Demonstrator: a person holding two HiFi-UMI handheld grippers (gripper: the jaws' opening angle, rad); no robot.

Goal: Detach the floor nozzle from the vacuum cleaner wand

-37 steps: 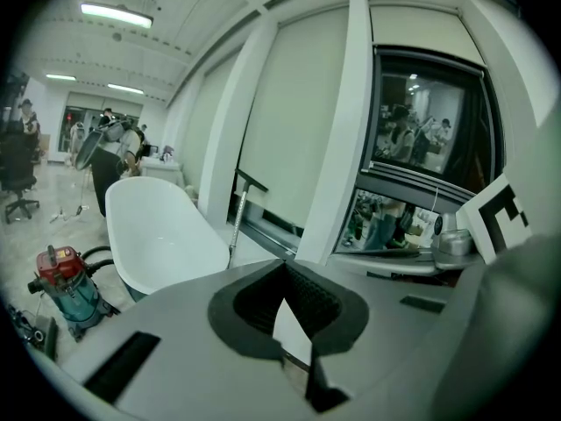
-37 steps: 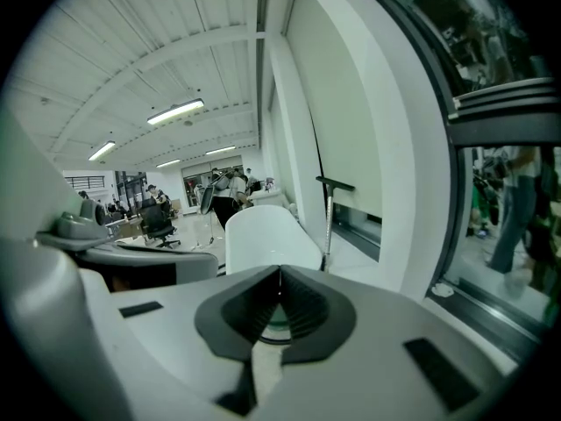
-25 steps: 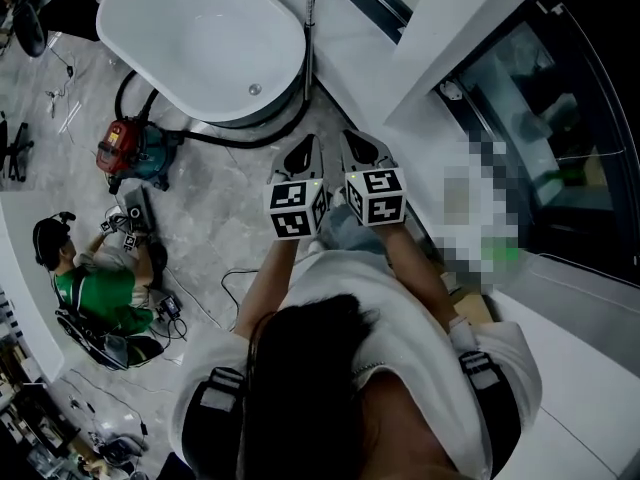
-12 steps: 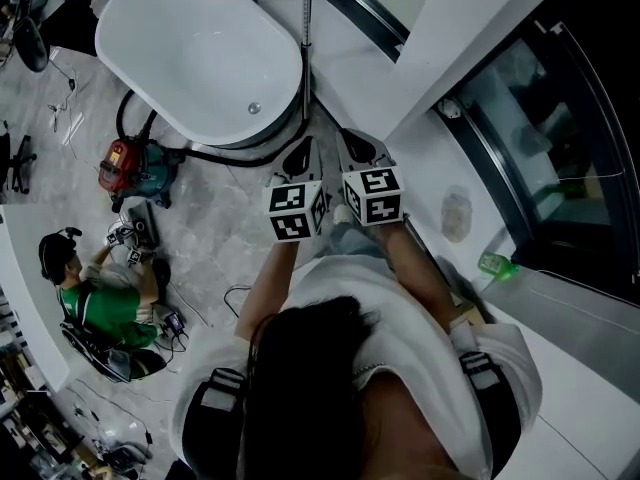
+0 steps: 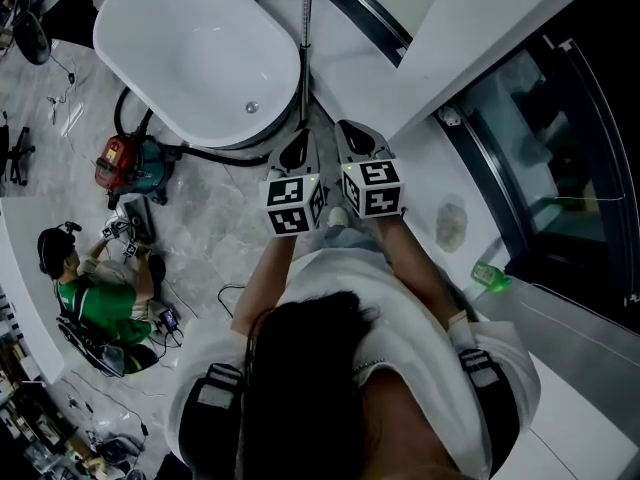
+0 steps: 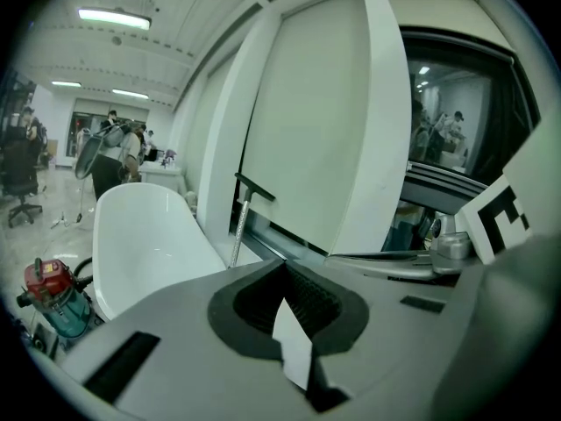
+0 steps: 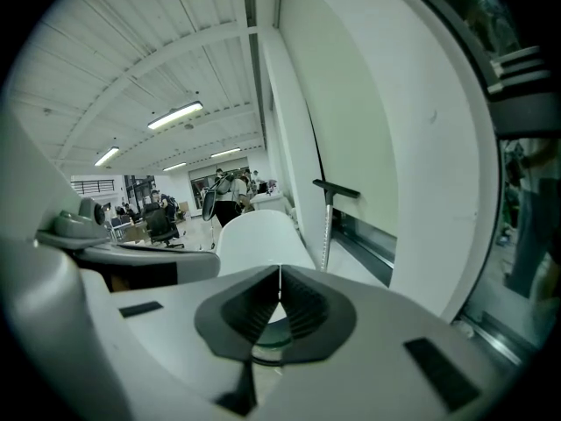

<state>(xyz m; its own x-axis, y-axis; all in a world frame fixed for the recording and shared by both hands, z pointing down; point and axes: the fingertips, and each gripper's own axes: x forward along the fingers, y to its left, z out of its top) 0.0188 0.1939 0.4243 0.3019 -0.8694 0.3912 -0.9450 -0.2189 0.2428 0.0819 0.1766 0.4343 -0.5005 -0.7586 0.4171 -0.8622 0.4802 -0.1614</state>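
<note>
A thin metal vacuum wand stands upright between the white bathtub and the wall. In the left gripper view the wand carries a black crosspiece at its upper end. A black hose runs from its foot round the tub base to the red and teal vacuum cleaner. My left gripper and right gripper are held side by side in the air, short of the wand. Both are shut and hold nothing. The wand also shows past the right gripper.
A person in a green shirt sits on the floor at the left among cables and gear. A white wall panel and a dark glass window fill the right. A green bottle lies on the white ledge there.
Both grippers have moved forward together toward the tub and the wand, still shut. The tub and wand sit a little closer in the head view.
</note>
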